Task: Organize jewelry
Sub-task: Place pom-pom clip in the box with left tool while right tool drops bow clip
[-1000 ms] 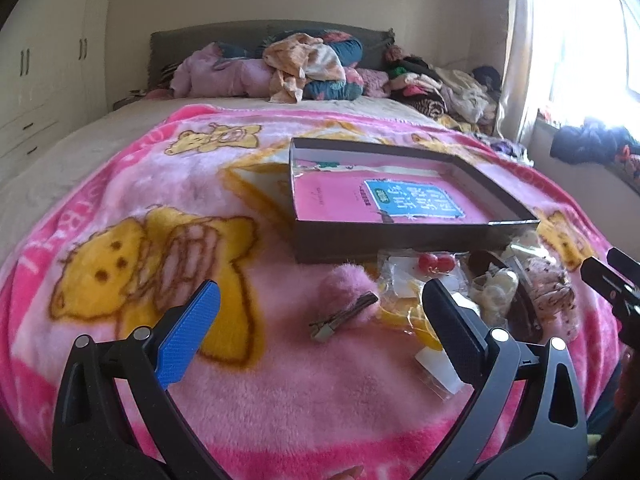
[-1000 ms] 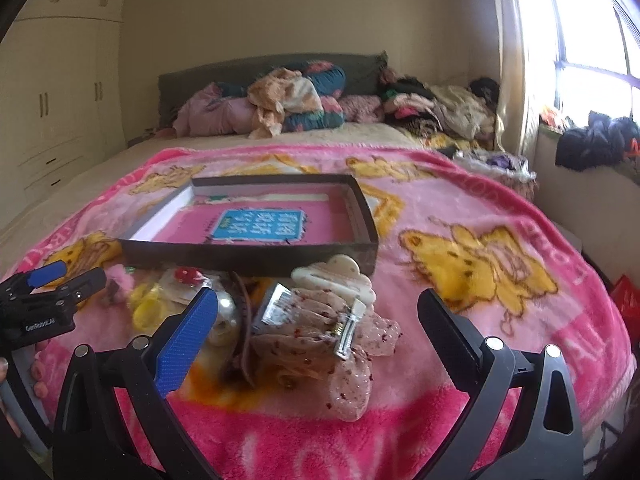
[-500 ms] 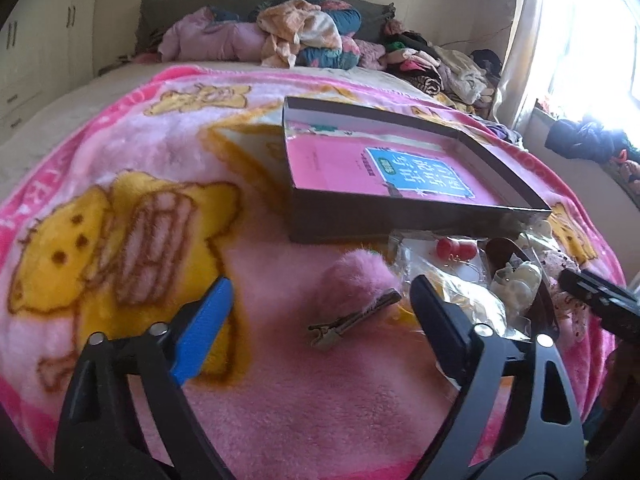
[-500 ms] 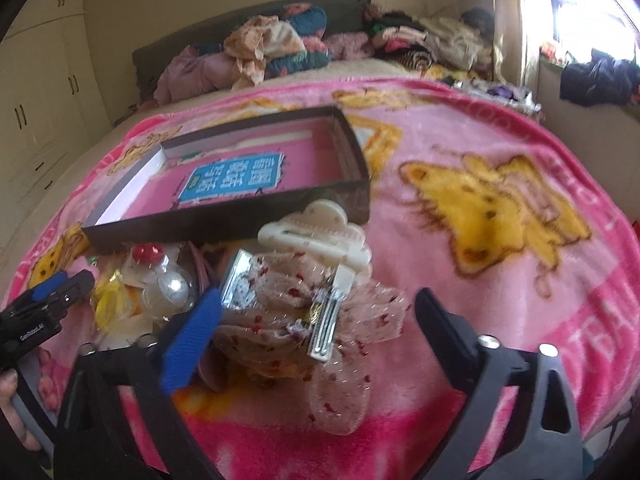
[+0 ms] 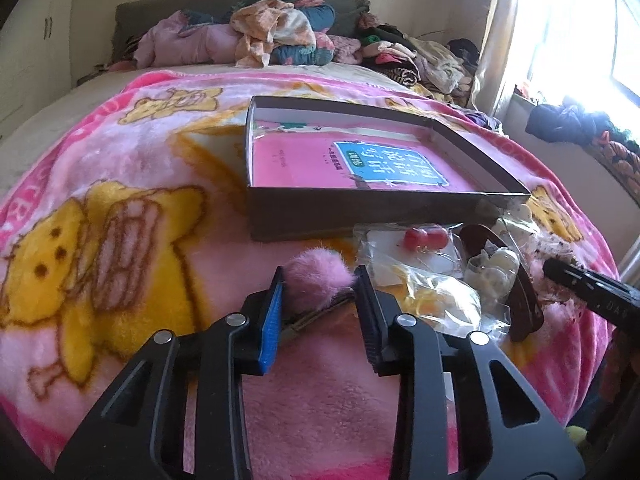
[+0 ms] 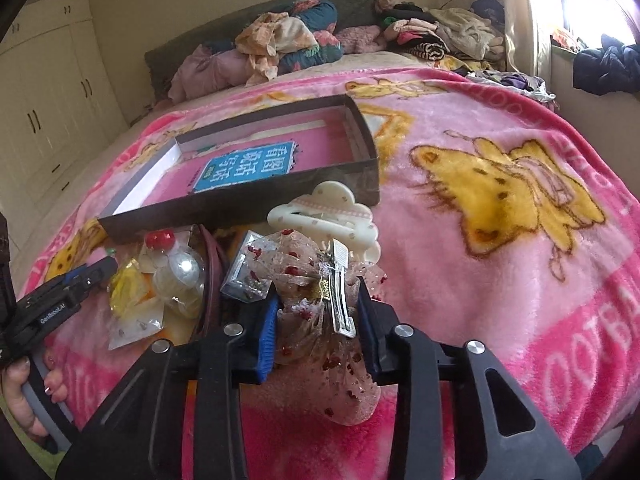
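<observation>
A shallow dark box [image 5: 360,212] with a pink book inside lies on the pink blanket; it also shows in the right wrist view [image 6: 240,208]. My left gripper [image 5: 320,276] is shut on a pink pom-pom hair clip [image 5: 318,280] in front of the box. My right gripper [image 6: 316,292] is shut on a sheer bow hair clip [image 6: 320,280] with red dots. Beside them lie bagged earrings with red beads [image 5: 426,238], a bagged pearl piece [image 6: 182,270], a yellow bagged item [image 5: 436,296], a dark headband [image 5: 524,300] and a white claw clip [image 6: 332,216].
A pink cartoon blanket [image 6: 500,184] covers the bed. Clothes are piled at the headboard [image 5: 272,36]. A wardrobe [image 6: 44,116] stands at the left, a window [image 5: 580,40] at the right. The person's hand holding the left gripper [image 6: 24,396] shows in the right wrist view.
Both grippers moved forward and down and closed: the left onto the pink pom-pom clip, the right onto the sheer bow clip. Both were wide open before.
</observation>
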`<state>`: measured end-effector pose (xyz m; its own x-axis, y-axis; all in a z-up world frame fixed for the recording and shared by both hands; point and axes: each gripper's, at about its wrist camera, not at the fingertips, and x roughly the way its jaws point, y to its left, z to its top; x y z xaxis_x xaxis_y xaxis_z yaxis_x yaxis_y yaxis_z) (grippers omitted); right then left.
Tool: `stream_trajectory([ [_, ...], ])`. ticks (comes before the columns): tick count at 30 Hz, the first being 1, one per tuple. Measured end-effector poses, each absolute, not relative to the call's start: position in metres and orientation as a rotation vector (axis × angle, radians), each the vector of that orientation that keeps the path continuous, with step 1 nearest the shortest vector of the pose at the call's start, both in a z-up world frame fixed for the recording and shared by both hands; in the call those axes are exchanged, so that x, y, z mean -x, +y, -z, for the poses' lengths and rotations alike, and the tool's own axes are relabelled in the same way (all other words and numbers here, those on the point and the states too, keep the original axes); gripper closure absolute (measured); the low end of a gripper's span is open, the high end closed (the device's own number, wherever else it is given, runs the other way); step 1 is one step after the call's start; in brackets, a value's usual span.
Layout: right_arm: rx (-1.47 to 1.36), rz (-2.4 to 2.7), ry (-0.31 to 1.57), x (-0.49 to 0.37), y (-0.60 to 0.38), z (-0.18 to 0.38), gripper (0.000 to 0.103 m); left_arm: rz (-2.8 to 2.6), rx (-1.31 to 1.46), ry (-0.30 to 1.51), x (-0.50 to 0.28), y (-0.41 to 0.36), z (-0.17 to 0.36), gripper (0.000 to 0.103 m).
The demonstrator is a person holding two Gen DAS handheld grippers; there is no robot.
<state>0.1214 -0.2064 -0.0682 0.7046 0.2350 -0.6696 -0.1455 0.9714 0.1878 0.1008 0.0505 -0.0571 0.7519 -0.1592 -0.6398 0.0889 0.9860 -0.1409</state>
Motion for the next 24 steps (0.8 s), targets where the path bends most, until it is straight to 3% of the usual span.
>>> stream_trajectory([
  [24, -0.172, -0.186, 0.683, -0.122, -0.239, 0.041, 0.073, 0.188, 0.077, 0.593, -0.131, 0.025, 0.015, 0.079],
])
